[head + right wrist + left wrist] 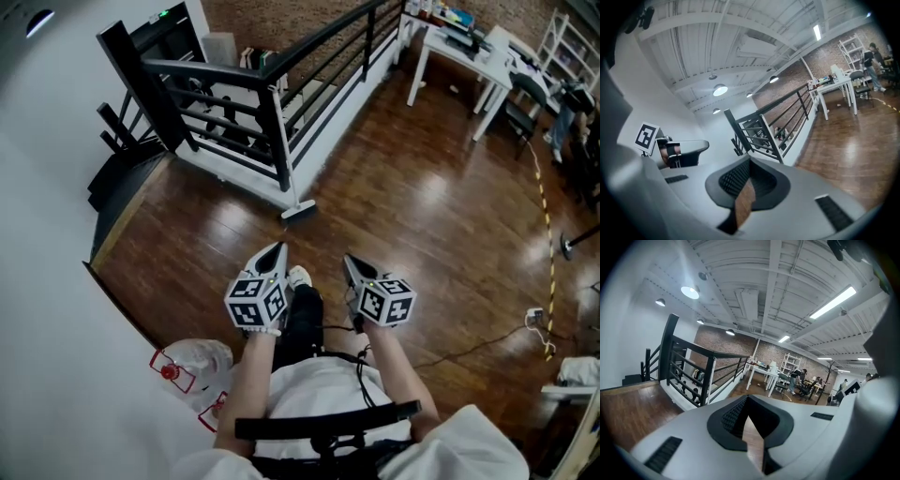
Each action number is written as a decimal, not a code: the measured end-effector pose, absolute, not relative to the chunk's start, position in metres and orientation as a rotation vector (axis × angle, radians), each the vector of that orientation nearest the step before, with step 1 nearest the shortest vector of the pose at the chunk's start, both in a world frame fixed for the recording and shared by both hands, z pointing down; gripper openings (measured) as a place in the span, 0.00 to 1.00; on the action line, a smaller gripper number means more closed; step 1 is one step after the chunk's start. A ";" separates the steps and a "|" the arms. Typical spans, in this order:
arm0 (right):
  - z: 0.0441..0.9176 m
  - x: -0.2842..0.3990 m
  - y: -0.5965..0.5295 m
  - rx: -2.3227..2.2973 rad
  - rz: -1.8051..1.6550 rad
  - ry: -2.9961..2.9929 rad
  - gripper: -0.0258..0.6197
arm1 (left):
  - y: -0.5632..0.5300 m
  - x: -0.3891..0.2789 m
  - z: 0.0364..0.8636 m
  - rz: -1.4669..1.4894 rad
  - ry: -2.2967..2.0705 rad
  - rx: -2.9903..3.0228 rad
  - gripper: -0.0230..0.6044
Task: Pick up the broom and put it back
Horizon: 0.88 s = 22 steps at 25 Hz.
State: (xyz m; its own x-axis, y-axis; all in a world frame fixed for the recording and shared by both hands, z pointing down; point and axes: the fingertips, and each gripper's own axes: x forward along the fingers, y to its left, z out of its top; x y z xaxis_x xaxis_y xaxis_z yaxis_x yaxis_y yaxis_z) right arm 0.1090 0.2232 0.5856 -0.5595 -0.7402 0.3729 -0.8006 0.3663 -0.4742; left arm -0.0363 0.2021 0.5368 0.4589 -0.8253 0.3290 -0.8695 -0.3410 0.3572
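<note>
The broom stands against the corner post of the black railing, its white handle [281, 141] leaning on the post and its head [298, 212] resting on the wooden floor. In the left gripper view the handle [710, 380] shows beside that post, well ahead. My left gripper [279, 247] and my right gripper [347, 258] are held side by side near my body, both pointing toward the broom and well short of it. Each is shut with nothing between its jaws, as the left gripper [747, 397] and the right gripper [749, 158] also show in their own views.
The black railing [225, 70] guards a stairwell at the upper left. A white table [459, 47] stands at the back right. A yellow line [548, 244] and a cable run along the floor on the right. A white bag [192, 366] lies by the wall beside me.
</note>
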 end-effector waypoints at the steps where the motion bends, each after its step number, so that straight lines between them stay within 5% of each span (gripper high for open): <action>1: 0.589 0.110 0.215 1.422 0.953 -2.511 0.05 | 0.192 -0.036 0.541 0.113 -1.410 2.225 0.03; 8: 0.605 0.117 0.112 1.418 0.962 -2.477 0.05 | 0.086 -0.031 0.560 0.088 -1.407 2.205 0.03; 22: 0.612 0.027 -0.138 1.244 0.917 -2.438 0.05 | -0.140 -0.100 0.579 0.038 -1.429 2.072 0.03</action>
